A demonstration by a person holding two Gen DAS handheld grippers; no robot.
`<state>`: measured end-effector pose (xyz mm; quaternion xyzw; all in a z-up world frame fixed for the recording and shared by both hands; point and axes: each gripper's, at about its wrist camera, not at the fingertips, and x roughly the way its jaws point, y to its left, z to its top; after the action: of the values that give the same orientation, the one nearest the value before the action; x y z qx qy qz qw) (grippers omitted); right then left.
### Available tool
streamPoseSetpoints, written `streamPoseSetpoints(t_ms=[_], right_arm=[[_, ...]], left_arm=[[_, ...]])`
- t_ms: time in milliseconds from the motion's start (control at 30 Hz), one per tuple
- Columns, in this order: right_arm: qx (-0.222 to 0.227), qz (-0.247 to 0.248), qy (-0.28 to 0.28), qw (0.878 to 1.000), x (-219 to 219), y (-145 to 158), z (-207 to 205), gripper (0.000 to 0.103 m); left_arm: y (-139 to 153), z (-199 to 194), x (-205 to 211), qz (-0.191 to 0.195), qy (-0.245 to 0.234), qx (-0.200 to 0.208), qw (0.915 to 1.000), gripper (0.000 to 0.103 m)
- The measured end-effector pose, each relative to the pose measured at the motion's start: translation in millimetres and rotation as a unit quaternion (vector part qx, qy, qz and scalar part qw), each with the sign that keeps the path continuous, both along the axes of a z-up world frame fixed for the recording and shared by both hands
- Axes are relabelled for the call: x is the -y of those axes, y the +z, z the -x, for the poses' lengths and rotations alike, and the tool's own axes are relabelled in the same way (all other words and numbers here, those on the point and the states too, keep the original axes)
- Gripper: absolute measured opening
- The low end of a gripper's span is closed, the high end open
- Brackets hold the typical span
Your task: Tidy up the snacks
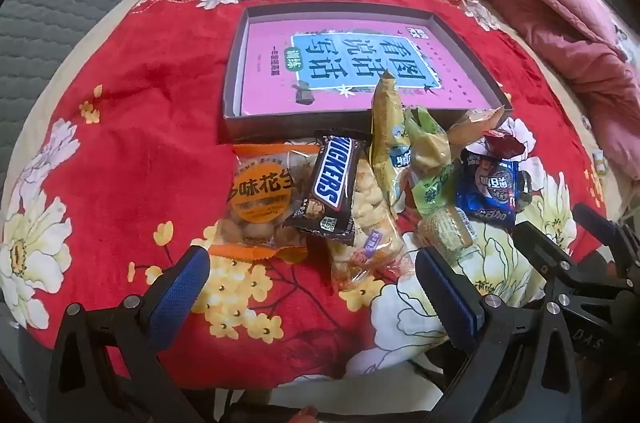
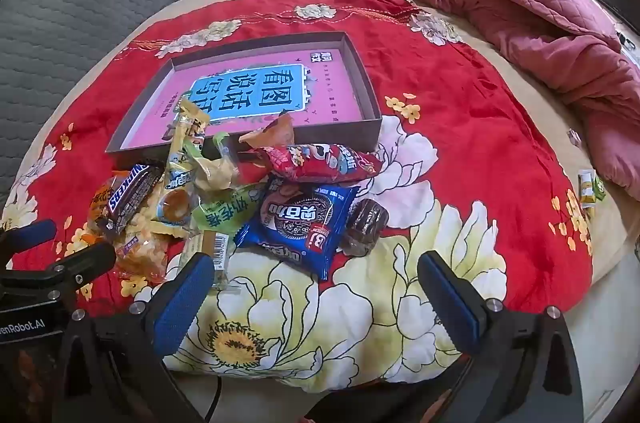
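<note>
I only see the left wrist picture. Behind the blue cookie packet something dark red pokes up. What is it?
Observer: In the right wrist view it is a long red snack packet, lying crosswise between the blue cookie packet and the box.
Operator: Is anything hidden beside the blue one?
Observer: Yes, a dark brown snack in clear wrap lies right beside it, on that picture's right.
Operator: And the other claw?
Observer: The right claw is open, with only the flowered blanket between its fingers.
</note>
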<state>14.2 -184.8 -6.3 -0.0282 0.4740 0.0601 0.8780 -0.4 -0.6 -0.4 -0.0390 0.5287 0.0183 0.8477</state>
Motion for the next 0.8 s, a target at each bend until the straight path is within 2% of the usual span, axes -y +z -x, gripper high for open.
streamPoseSetpoints(t_ms=[167,800], right_arm=[[-0.002,0.0,0.0,1.0,0.3,-0.5,-0.5,0.102],[-0.003,-0.002,-0.002,1.0,1.8,-1.4,-0.8,0.102]], left_arm=[[-2.1,-0.8,-2.5,0.009,0.003,-0.007,0.9999,0.102],[-2.5,-0.7,-2.9,0.002,0.001,-0.006,1.0,0.102]])
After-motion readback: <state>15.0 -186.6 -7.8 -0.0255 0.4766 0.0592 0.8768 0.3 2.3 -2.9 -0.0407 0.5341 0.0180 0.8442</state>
